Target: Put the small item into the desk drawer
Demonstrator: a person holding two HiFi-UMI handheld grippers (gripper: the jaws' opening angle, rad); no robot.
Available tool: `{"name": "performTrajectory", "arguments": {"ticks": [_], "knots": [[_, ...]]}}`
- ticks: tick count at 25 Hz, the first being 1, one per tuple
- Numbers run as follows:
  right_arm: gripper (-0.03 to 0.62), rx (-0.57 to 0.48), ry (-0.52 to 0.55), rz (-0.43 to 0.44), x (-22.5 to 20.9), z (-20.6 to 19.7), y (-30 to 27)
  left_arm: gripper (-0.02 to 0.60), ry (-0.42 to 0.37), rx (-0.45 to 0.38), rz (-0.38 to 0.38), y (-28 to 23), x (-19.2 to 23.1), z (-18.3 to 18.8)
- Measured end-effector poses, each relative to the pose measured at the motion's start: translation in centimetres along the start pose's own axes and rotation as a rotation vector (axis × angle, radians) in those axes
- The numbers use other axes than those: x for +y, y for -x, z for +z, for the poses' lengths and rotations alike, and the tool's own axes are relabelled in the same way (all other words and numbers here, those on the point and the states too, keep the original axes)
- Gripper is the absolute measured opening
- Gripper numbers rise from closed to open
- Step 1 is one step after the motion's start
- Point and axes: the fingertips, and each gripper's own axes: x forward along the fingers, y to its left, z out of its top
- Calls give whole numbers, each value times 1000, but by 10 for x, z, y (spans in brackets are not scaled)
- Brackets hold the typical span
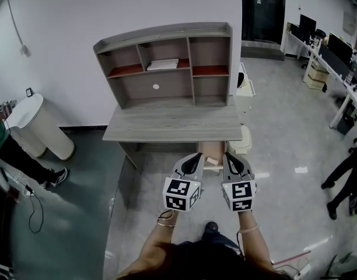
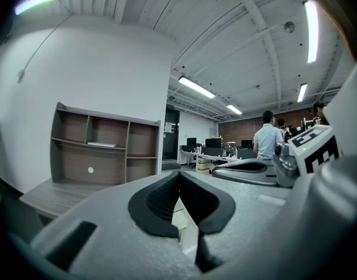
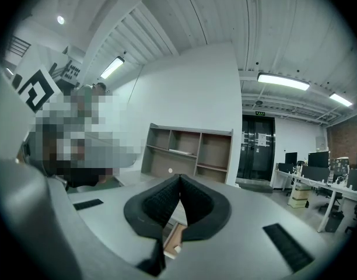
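Note:
A grey desk (image 1: 172, 121) with a shelf hutch (image 1: 167, 63) stands against the white wall. Under its front edge a pale wooden drawer (image 1: 211, 151) is pulled open, and a small white item (image 3: 178, 248) shows inside it through the gap below the right pads. My left gripper (image 1: 196, 156) and right gripper (image 1: 227, 156) are held side by side just in front of the drawer, pointing level at the desk. The left gripper (image 2: 179, 174) and the right gripper (image 3: 179, 177) are both shut, pads meeting at the tips, with nothing between them.
White papers (image 1: 163, 64) lie on a hutch shelf. A white bin (image 1: 38, 124) stands left of the desk, a white cabinet (image 1: 246, 89) to its right. A person's leg (image 1: 27, 162) is at the left, another person (image 1: 345, 171) at the right. Office desks (image 1: 336, 57) line the far right.

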Motion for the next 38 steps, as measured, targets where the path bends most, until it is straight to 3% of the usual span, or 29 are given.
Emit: {"name": "performTrajectory", "arguments": {"ticks": [17, 26, 33, 38], "knots": [[2, -30, 13, 14, 31, 37, 28, 15, 26, -57, 8, 46, -5, 29], [2, -35, -5, 10, 41, 42, 45, 15, 8, -65, 2, 63, -13, 32], [2, 18, -23, 4, 41, 37, 55, 15, 18, -70, 1, 73, -16, 32], [2, -19, -45, -15, 39, 39, 61, 15, 23, -69, 2, 78, -19, 28]]}}
